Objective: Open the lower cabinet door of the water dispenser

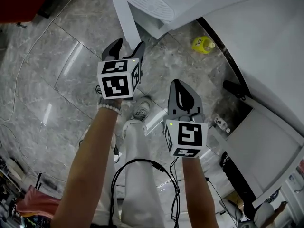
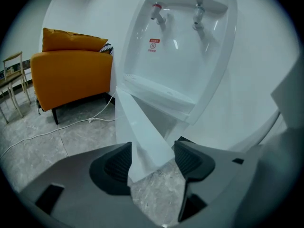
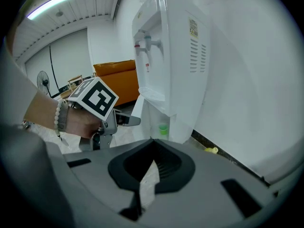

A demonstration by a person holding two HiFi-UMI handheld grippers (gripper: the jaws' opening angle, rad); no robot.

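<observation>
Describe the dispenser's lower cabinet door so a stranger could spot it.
Find the white water dispenser beside the orange sofa. Below its two taps and drip tray hangs the lower cabinet door, a plain white panel. Unlike the fixed body around it, it stands swung outward, its edge between the left gripper's open fingers.

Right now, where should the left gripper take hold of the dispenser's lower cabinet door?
I'd pinch the lower cabinet door at its thin free edge, coming from the front: it stands ajar, edge-on toward the left gripper, whose open jaws straddle it.
</observation>
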